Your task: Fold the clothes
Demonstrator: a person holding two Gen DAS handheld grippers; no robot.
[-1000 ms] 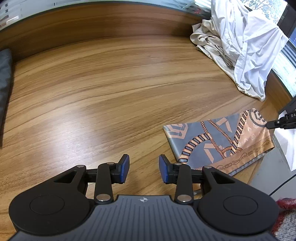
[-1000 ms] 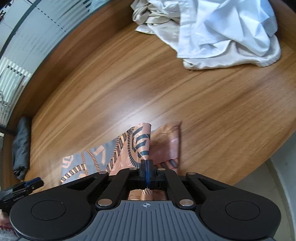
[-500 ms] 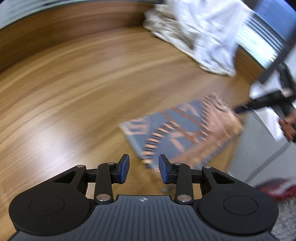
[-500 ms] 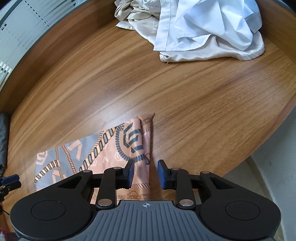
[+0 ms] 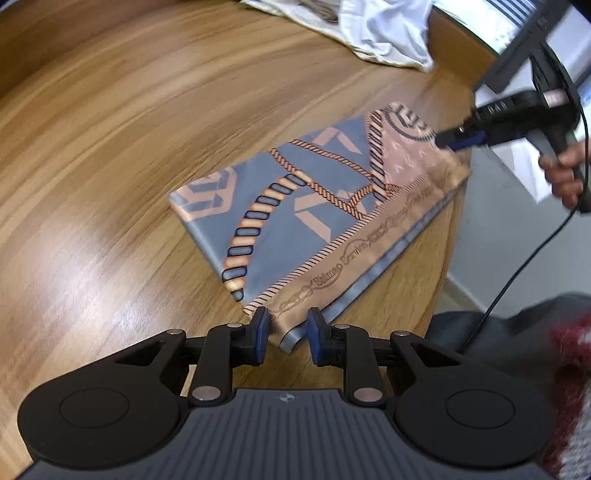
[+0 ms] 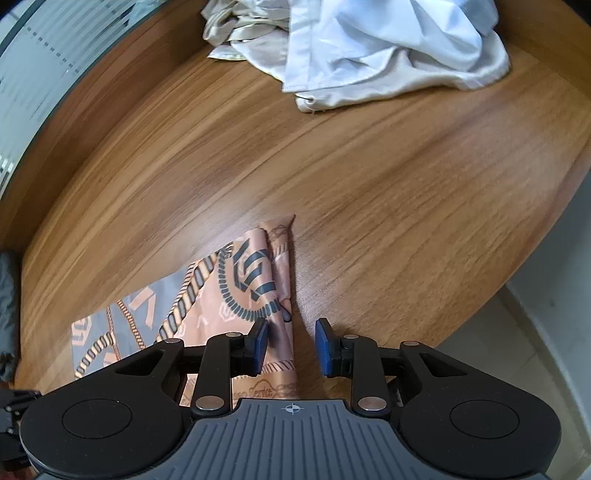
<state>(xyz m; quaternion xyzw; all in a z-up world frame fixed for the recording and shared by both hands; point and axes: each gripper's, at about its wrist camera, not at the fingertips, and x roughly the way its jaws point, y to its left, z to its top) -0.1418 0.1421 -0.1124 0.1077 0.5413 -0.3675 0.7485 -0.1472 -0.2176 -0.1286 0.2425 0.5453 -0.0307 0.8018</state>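
A folded scarf (image 5: pixel 325 206) in grey-blue and peach with a rope and chain print lies flat near the wooden table's (image 5: pixel 110 166) front edge. My left gripper (image 5: pixel 285 334) is open, and the scarf's near corner lies between its blue pads without being held. In the right wrist view the same scarf (image 6: pixel 229 295) lies lower left. My right gripper (image 6: pixel 290 345) is open just above its right edge. From the left wrist view the right gripper (image 5: pixel 460 139) hovers at the scarf's far right corner, held by a hand (image 5: pixel 565 173).
A heap of white and cream clothes (image 6: pixel 369 51) sits at the table's far side, also seen as white clothes (image 5: pixel 369 33) from the left. A dark folded item (image 6: pixel 7 306) lies at the far left. The table edge (image 6: pixel 517 266) drops to a pale floor on the right.
My right gripper has let go of the scarf's corner and opened wide; the corner now lies flat. My left gripper has swung right and forward until the scarf's near corner sits between its fingers.
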